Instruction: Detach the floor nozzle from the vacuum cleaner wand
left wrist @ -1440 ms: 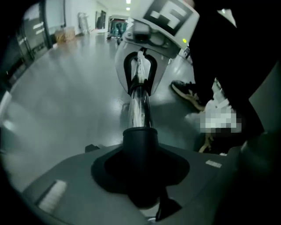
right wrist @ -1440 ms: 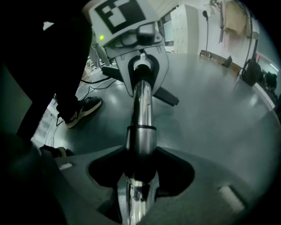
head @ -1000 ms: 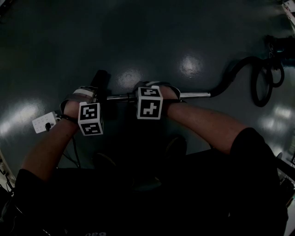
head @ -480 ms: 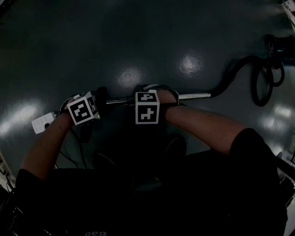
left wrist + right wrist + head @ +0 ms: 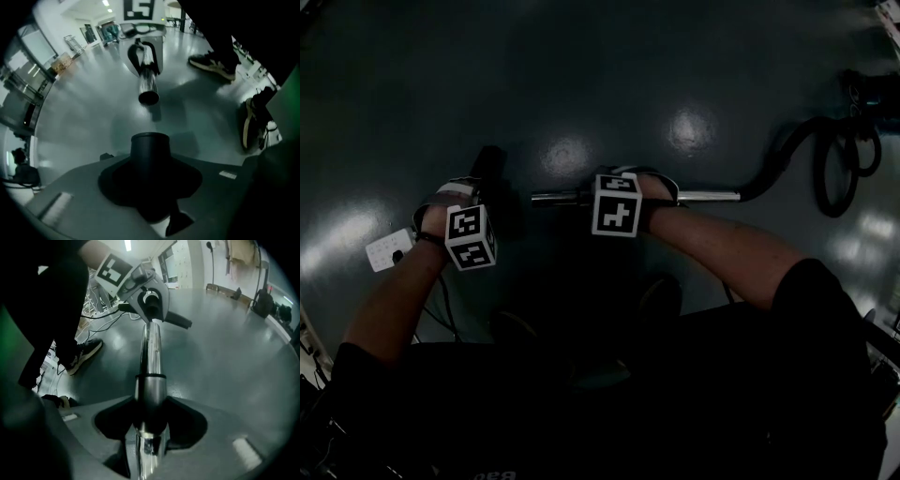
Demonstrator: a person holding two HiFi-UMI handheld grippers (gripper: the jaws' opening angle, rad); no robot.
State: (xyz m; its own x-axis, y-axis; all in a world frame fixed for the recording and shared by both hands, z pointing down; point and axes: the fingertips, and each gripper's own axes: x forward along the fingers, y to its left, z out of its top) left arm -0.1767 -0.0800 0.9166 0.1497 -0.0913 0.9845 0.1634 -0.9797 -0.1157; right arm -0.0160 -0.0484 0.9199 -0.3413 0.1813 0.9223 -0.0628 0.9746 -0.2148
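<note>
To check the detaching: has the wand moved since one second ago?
Yes. The wand slid right, judged against the floor glare; its left end now stands clear of the nozzle.

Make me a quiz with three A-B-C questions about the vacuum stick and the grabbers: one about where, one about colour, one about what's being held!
1. Where is the open end of the shiny metal vacuum wand?
A) plugged into the black plastic nozzle neck
B) inside a box
C) apart from that neck, with floor between

2. What colour is the wand?
A) silver
B) red
C) yellow

3. What is the right gripper doing?
A) open and empty
B) shut on the wand
C) shut on a cup

Answers:
1. C: floor shows between the wand's end and the neck, which sits in the left gripper, whose jaws have just been closing.
2. A: it gleams like chrome.
3. B: its jaws clamp the tube.
</note>
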